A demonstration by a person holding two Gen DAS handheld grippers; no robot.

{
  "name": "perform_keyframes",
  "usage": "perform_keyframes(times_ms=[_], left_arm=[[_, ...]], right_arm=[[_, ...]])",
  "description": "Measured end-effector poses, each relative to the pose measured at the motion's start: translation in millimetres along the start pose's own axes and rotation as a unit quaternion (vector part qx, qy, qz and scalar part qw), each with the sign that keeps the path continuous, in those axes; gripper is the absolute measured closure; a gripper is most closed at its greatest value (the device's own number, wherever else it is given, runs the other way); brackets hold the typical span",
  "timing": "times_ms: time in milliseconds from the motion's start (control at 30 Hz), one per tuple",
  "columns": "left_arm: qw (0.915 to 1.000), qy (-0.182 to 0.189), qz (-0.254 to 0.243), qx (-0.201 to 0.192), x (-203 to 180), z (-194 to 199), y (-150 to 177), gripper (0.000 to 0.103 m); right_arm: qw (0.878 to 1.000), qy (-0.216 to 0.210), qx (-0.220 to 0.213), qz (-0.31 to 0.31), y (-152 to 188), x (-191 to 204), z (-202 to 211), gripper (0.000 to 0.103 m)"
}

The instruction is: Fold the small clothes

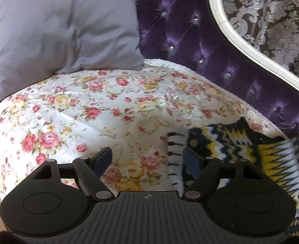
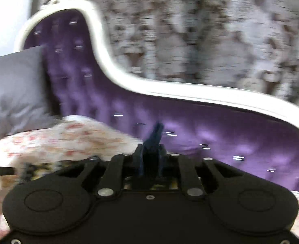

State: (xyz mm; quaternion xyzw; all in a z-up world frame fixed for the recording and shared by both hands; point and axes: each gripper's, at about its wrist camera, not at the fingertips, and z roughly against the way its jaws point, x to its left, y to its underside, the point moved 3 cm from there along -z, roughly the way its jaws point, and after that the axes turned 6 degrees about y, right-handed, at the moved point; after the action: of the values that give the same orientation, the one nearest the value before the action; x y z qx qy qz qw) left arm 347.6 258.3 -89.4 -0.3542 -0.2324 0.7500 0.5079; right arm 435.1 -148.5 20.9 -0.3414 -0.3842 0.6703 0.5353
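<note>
Soft even daylight; left view sharp, right view motion-blurred, both fisheye-bent at edges.

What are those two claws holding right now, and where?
Left gripper: nothing, jaws open. Right gripper: shut; whether it pinches the patterned knit garment cannot be told.

Fuzzy knit garment [image 1: 230, 142]; glossy tufted satin backrest [image 1: 190, 40]; matt floral cotton cover [image 1: 88, 111].

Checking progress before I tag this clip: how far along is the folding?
Done: nothing looks folded; the patterned knit garment lies rumpled on the floral cover. In hand: the right gripper has its fingers shut, nothing visibly between the tips, view blurred. The left gripper is open beside the knit. Left: the whole fold.
</note>
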Motion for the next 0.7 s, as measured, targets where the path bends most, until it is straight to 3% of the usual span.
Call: perform_keyframes(times_ms=[133, 233, 267, 300, 333, 367, 400, 700], left_arm=[[0.9999, 0.000, -0.014, -0.001, -7.2, -1.3, 0.1, 0.028], [0.9998, 0.001, -0.019, 0.000, -10.0, -2.2, 0.3, 0.028], [0.9998, 0.001, -0.021, 0.000, -10.6, -2.3, 0.5, 0.028], [0.9997, 0.000, -0.023, 0.000, -11.1, -2.6, 0.9, 0.028], [0.9997, -0.001, -0.024, 0.002, -11.3, -3.3, 1.4, 0.028], [0.9997, -0.001, -0.024, 0.003, -11.0, -3.8, 2.1, 0.028], [0.9997, -0.002, -0.025, 0.004, -10.5, -4.2, 2.5, 0.028], [0.9999, 0.002, -0.016, -0.006, -6.5, -2.3, -1.1, 0.028]], right_arm=[[0.998, 0.039, 0.028, -0.033, 11.3, -38.4, -10.9, 0.093], [0.996, 0.004, 0.049, -0.075, 27.4, -46.7, -20.1, 0.078], [0.995, -0.010, 0.057, -0.083, 33.5, -44.5, -24.6, 0.071], [0.993, -0.022, 0.065, -0.094, 38.7, -42.6, -29.7, 0.055], [0.991, -0.030, 0.075, -0.105, 45.0, -38.9, -35.9, 0.045], [0.989, -0.036, 0.086, -0.114, 52.0, -35.0, -43.2, 0.026], [0.987, -0.037, 0.096, -0.120, 57.6, -32.5, -50.3, 0.023], [0.980, -0.008, 0.151, -0.130, 90.7, -25.1, -95.1, 0.023]])
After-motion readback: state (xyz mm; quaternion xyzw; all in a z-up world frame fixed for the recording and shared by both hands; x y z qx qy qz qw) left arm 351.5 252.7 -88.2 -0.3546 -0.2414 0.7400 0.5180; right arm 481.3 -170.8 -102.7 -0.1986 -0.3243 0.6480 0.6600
